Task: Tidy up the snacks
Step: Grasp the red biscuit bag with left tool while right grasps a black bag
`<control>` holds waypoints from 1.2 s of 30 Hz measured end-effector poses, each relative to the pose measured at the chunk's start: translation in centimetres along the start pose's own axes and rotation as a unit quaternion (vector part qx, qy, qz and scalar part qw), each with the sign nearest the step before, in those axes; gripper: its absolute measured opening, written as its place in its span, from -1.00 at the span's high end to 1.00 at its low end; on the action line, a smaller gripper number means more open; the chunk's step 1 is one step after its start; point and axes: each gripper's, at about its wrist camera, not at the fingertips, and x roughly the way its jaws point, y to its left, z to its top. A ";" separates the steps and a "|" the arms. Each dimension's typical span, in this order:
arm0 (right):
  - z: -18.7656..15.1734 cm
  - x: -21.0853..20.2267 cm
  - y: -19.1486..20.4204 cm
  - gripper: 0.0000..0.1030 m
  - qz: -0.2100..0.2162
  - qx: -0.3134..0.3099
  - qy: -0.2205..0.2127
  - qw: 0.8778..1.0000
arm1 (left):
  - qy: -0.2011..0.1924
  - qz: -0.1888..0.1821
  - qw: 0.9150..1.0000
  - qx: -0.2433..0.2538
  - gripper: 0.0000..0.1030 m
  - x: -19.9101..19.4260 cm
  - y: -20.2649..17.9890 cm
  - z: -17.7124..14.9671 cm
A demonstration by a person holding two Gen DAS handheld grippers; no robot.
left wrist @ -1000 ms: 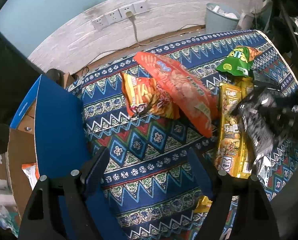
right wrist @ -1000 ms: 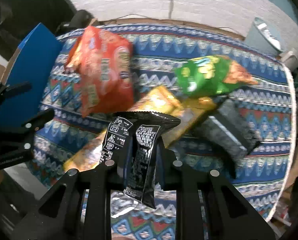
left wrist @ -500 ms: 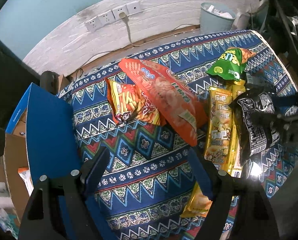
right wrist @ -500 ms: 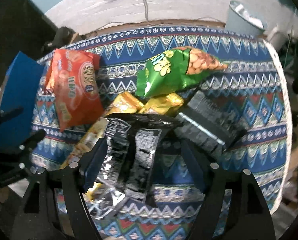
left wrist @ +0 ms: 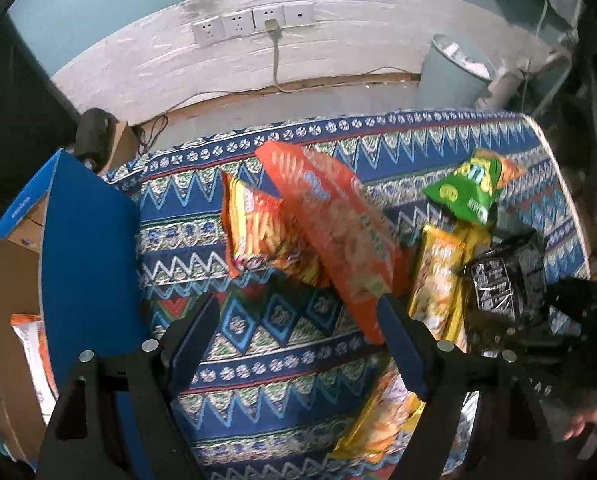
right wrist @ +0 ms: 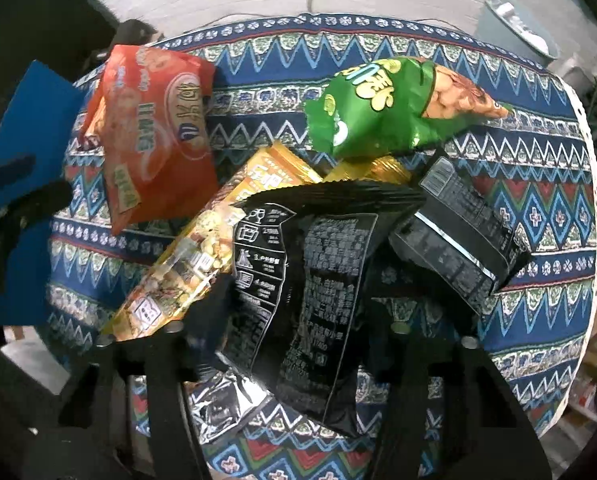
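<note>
We see a black snack packet [right wrist: 314, 280] lying between the fingers of our right hand-held gripper [right wrist: 294, 312]; its jaws have just been closing, and we cannot tell whether the pads press on the packet. It overlaps a yellow packet [right wrist: 202, 248] and a second black packet [right wrist: 458, 232] on the patterned worktop [right wrist: 538, 184]. Farther off lie a green bag [right wrist: 378, 108] and, to the left, a red bag [right wrist: 154, 136]. Our left hand-held gripper [left wrist: 294, 320] hangs wide open and empty over the cloth, beside a blue-sided cardboard box [left wrist: 86, 264] at the left.
</note>
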 end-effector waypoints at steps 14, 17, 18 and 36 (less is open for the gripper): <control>1.6 -2.7 -2.5 0.46 -0.011 -0.010 -0.040 0.999 | 0.027 -0.026 0.997 -0.060 -0.59 4.1 -1.6 3.8; 1.8 -3.1 -2.8 0.46 -0.011 -0.008 -0.047 0.999 | 0.034 -0.025 0.997 -0.068 -0.64 5.1 -2.1 4.2; 2.0 -3.2 -2.9 0.46 -0.009 -0.007 -0.049 0.999 | 0.031 -0.023 0.997 -0.069 -0.70 5.2 -2.3 4.4; 1.9 -3.6 -4.2 0.46 -0.003 0.005 -0.052 0.999 | -0.005 0.009 1.000 -0.008 0.57 5.5 -4.1 3.7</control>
